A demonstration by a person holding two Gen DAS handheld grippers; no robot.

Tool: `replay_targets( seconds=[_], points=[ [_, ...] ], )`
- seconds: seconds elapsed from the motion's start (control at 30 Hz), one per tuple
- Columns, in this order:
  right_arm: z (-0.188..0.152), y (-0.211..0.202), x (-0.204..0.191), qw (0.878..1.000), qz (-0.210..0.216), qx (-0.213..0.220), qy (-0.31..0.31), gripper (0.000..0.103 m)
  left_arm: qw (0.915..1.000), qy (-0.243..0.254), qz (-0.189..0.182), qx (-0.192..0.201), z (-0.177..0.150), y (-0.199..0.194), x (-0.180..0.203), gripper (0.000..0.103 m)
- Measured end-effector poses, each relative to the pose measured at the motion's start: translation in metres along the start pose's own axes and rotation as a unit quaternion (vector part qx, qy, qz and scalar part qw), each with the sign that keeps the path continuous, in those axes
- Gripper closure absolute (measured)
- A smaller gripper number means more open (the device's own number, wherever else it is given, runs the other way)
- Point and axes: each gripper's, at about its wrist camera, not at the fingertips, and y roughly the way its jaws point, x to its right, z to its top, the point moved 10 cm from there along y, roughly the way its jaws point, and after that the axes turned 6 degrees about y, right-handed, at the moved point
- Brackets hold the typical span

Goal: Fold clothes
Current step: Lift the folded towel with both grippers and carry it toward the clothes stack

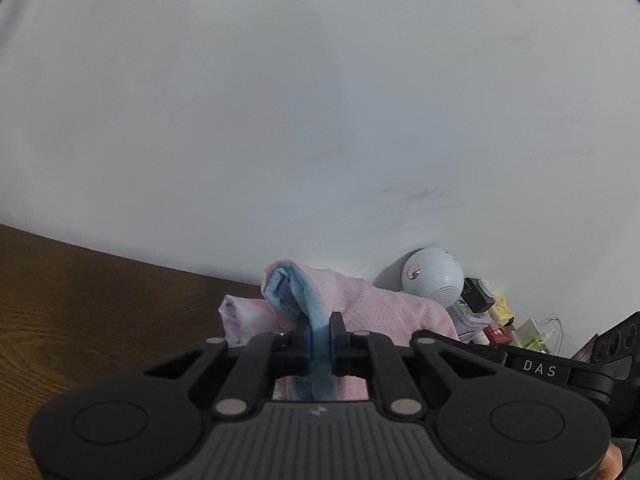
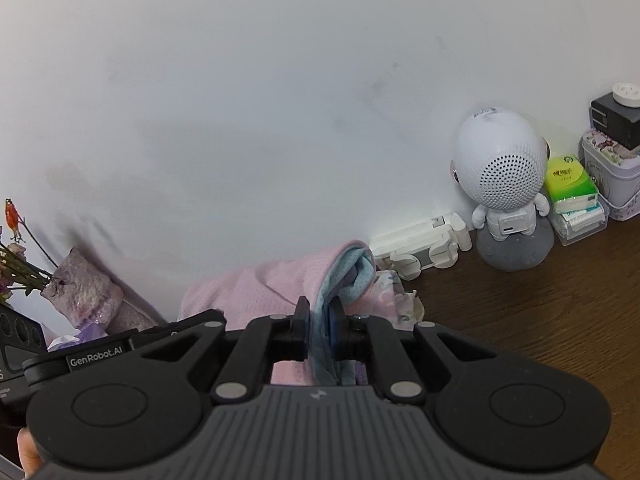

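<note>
Dark wood-grain table [image 1: 80, 320] at left, meeting a plain white wall [image 1: 320, 100] — faint scuffs on it. Left gripper [image 1: 319, 344], jaws clamped on a blue-lined fold of the pink mesh garment [image 1: 376, 300], which is lifted off the table between both grippers. Right gripper [image 2: 319, 330] likewise pinched on the same blue edge. Behind, against the wall: dried flowers [image 2: 16, 248], a white phone stand [image 2: 424, 248], a white robot-shaped speaker [image 2: 500, 168], green tissue packs [image 2: 570, 180], a tin [image 2: 612, 184].
</note>
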Motion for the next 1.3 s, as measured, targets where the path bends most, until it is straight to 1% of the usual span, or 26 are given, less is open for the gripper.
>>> replay_targets(
  seconds=[0.1,0.13,0.17,0.2,0.23,0.27,0.3,0.4,0.43,0.47,0.5,0.53,0.57,0.6,0.7,0.83,0.97,1.1,1.2,1.3],
  points=[
    [-0.001,0.006,0.006,1.000,0.003,-0.002,0.008,0.093,1.0000,-0.004,0.000,-0.004,0.000,0.005,-0.001,0.094],
    [-0.001,0.007,0.007,1.000,0.006,-0.004,0.010,0.092,1.0000,-0.007,-0.002,-0.004,0.000,0.004,-0.002,0.092],
    [-0.001,0.007,0.008,1.000,0.010,-0.004,0.013,0.087,0.9999,-0.009,-0.003,-0.003,0.001,0.003,-0.003,0.086],
    [-0.001,0.006,0.009,1.000,0.012,-0.002,0.015,0.078,1.0000,-0.003,0.001,0.004,0.004,0.000,-0.003,0.084],
    [0.000,0.003,0.011,1.000,0.011,0.002,0.017,0.071,0.9998,0.011,0.012,0.012,0.007,-0.006,-0.002,0.075],
    [0.002,-0.002,0.011,1.000,0.009,0.009,0.015,0.060,0.9990,0.030,0.025,0.022,0.011,-0.012,-0.001,0.066],
    [0.004,-0.007,0.011,1.000,0.004,0.018,0.007,0.060,0.9978,0.045,0.033,0.035,0.016,-0.019,0.003,0.063],
    [0.015,-0.027,0.007,0.998,-0.019,0.060,-0.027,0.060,0.9918,0.088,0.056,0.075,0.031,-0.043,0.013,0.063],
    [0.018,-0.034,0.002,0.996,-0.023,0.080,-0.044,0.060,0.9908,0.095,0.048,0.084,0.034,-0.046,0.019,0.064],
    [0.020,-0.038,-0.006,0.994,-0.021,0.094,-0.059,0.061,0.9909,0.098,0.042,0.082,0.035,-0.044,0.025,0.069],
    [0.020,-0.041,-0.015,0.992,-0.016,0.105,-0.074,0.070,0.9911,0.101,0.037,0.079,0.035,-0.043,0.031,0.076],
    [0.019,-0.039,-0.023,0.991,-0.014,0.105,-0.086,0.077,0.9918,0.101,0.032,0.072,0.034,-0.037,0.036,0.085],
    [0.017,-0.035,-0.030,0.990,-0.013,0.101,-0.096,0.085,0.9924,0.101,0.029,0.063,0.032,-0.030,0.039,0.087],
    [0.014,-0.029,-0.035,0.990,-0.016,0.095,-0.106,0.087,0.9931,0.100,0.027,0.055,0.030,-0.024,0.041,0.087],
    [0.011,-0.012,-0.036,0.987,-0.041,0.089,-0.126,0.088,0.9941,0.098,0.032,0.033,0.019,-0.006,0.040,0.088],
    [0.009,0.004,-0.023,0.987,-0.063,0.080,-0.126,0.088,0.9936,0.105,0.041,0.007,0.006,0.011,0.031,0.088],
    [0.005,0.010,-0.016,0.985,-0.074,0.078,-0.132,0.088,0.9918,0.125,0.023,0.011,0.005,-0.004,0.034,0.088],
    [-0.001,-0.009,-0.026,0.984,-0.045,0.089,-0.149,0.088,0.9892,0.146,-0.001,0.016,0.002,-0.022,0.038,0.087],
    [-0.014,-0.014,-0.034,0.982,-0.036,0.076,-0.171,0.088,0.9891,0.146,0.002,0.018,-0.003,-0.028,0.033,0.087],
    [-0.025,-0.007,-0.031,0.979,-0.052,0.066,-0.188,0.087,0.9891,0.146,0.005,0.019,-0.007,-0.033,0.028,0.087]
  ],
)
